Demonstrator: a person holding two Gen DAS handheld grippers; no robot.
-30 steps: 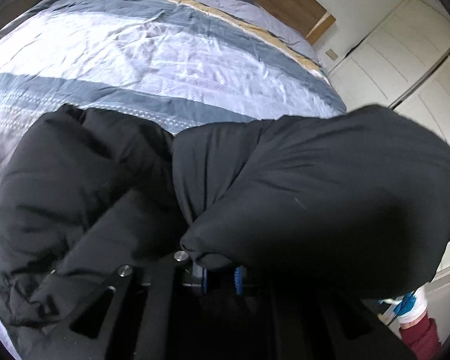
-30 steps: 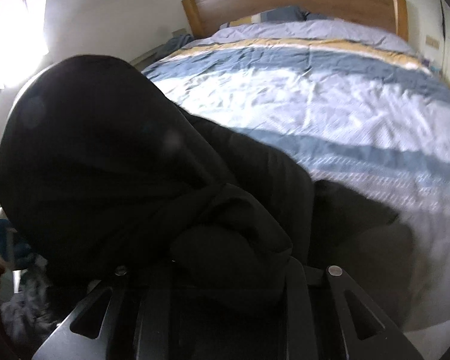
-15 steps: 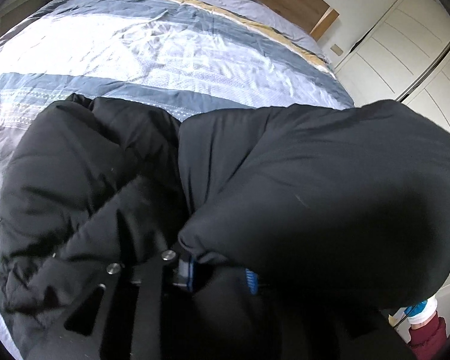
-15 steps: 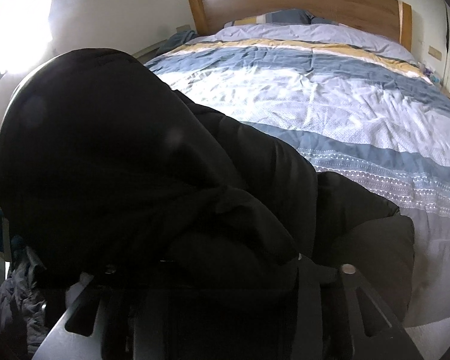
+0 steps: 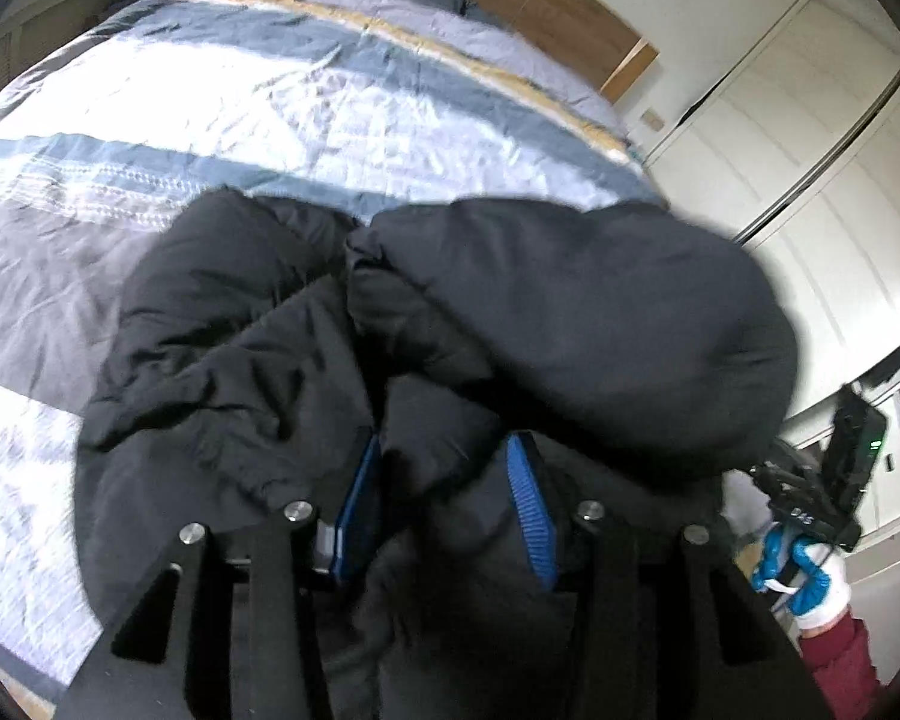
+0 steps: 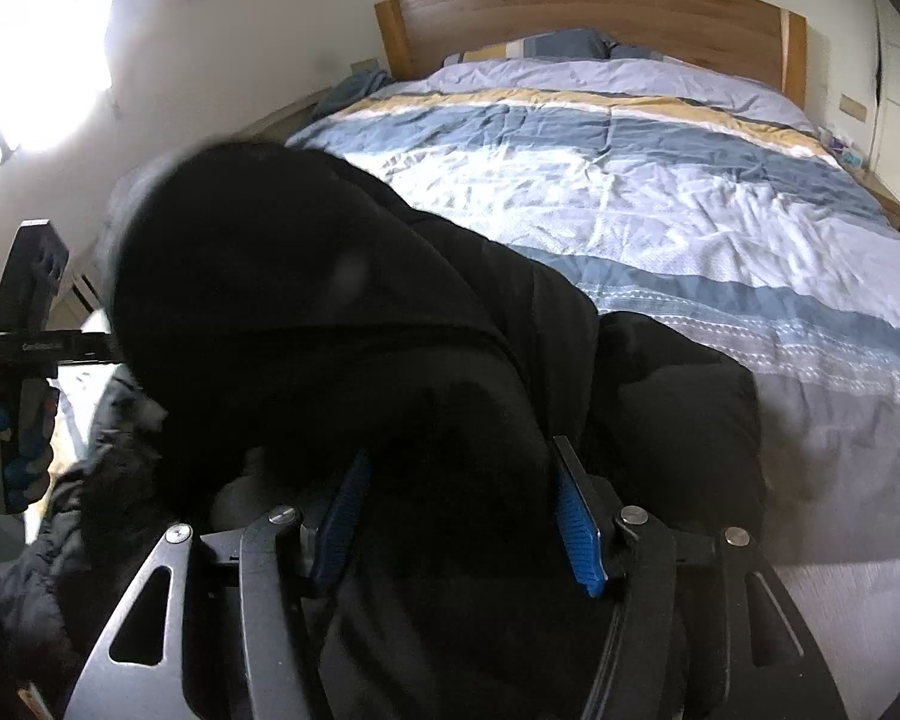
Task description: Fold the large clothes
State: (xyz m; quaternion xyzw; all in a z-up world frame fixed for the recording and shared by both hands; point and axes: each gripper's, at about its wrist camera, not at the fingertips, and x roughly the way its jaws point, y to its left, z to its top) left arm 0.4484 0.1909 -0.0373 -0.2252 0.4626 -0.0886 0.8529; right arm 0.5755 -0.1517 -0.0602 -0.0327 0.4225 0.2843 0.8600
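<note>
- Bedding: a striped duvet (image 5: 282, 102) in pale lilac, blue, white and yellow covered the bed, with a wooden headboard (image 6: 594, 18) and pillows (image 6: 546, 47) at the far end.
- A black padded jacket (image 5: 258, 336) lay bunched at the near end of the bed, on top of the duvet, its puffy folds heaped up in both wrist views.
- In the left wrist view, the left tongs (image 5: 444, 504) pointed down into the jacket; their jaws were opening, the blue pads (image 5: 531, 510) stood apart, and a fold of black fabric sat between them, though I could not tell whether the pads still touched it.
- To the right of that heap, a hand (image 5: 810, 576) in a white-and-blue glove with a dark red sleeve held the other black tool, in front of white wardrobe doors (image 5: 810, 180).
- In the right wrist view, a gloved hand (image 6: 12, 456) gripped a black tool at the left edge, beside a bright window (image 6: 36, 42).
- A rounded bulge of the jacket (image 6: 306, 312) rose just beyond the right tongs (image 6: 462, 510).
- The right tongs' jaws were opening too, their blue pads (image 6: 579, 534) well spread, with black jacket fabric lying loosely between them.
- Grey crumpled clothing (image 6: 72, 516) lay below the bed's left edge.
</note>
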